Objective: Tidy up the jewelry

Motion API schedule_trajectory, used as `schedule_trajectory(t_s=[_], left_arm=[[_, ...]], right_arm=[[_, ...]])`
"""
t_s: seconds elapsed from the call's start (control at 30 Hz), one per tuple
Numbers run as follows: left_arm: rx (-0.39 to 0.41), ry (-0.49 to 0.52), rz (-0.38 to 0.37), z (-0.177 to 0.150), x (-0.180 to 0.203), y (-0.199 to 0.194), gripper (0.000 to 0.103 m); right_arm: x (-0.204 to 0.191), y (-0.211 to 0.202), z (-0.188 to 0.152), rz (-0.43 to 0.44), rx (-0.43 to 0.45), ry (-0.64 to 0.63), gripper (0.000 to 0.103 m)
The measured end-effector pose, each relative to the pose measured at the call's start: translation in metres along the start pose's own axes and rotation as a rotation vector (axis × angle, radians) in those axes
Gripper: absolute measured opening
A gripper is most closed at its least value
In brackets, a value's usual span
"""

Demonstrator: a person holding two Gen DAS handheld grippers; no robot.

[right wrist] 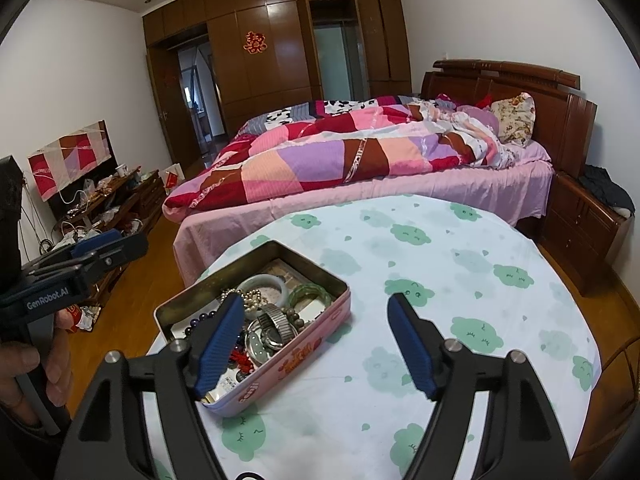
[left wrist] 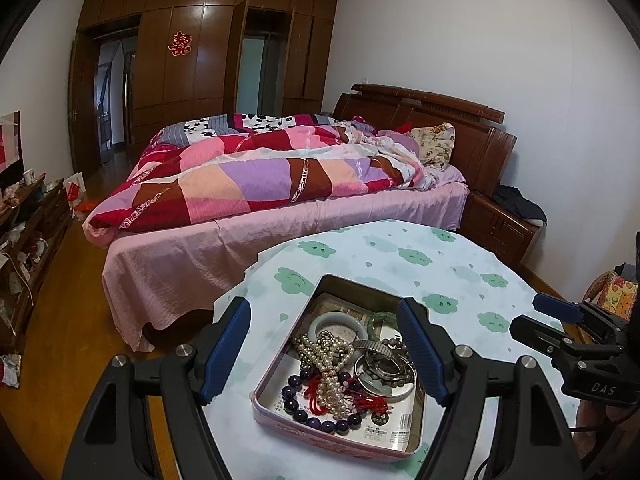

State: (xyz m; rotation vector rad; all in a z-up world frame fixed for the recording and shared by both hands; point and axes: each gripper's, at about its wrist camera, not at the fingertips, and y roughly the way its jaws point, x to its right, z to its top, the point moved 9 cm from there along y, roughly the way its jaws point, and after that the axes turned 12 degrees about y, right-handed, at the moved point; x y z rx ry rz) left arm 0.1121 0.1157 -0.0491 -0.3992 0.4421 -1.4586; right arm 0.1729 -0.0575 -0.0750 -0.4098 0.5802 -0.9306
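My tin (left wrist: 336, 376) of jewelry sits open near the front left edge of the table (left wrist: 460, 276), on the cloud-printed cloth. My left gripper (left wrist: 324, 348) stands wide over it with nothing between the pads; my right gripper (right wrist: 316, 344) is also wide and empty, its left finger over the tin's right wall. Inside everything is heaped and tangled. The pearl strand (left wrist: 328, 364) and the purple bead bracelet (left wrist: 316, 420) look limp and slippery, likely to drag the red cord with them, so I would pinch a free loop. The pale bangle (left wrist: 336, 326) at the far end looks stiff and brittle; I would grip across its rim gently.
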Motion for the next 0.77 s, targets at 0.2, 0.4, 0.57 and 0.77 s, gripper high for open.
schedule_trajectory(t_s=[0.2, 0.4, 0.57, 0.77], left_arm=[[-0.003, 0.000, -0.006, -0.0008, 0.0006, 0.0001, 0.076], [-0.024, -0.012, -0.017, -0.0024, 0.0012, 0.0044, 0.076], [-0.025, -0.012, 0.008, -0.0028, -0.0017, 0.0054, 0.076], [-0.014, 0.002, 0.004, -0.0014, 0.0009, 0.0047, 0.076]], right_arm=[[0.0012, -0.0003, -0.0001, -0.001, -0.001, 0.001, 0.078], [0.0023, -0.0001, 0.0002, -0.001, -0.003, 0.002, 0.078], [0.0038, 0.0015, -0.0027, -0.001, -0.011, 0.004, 0.079], [0.0042, 0.0059, -0.0080, -0.007, -0.019, 0.002, 0.085]])
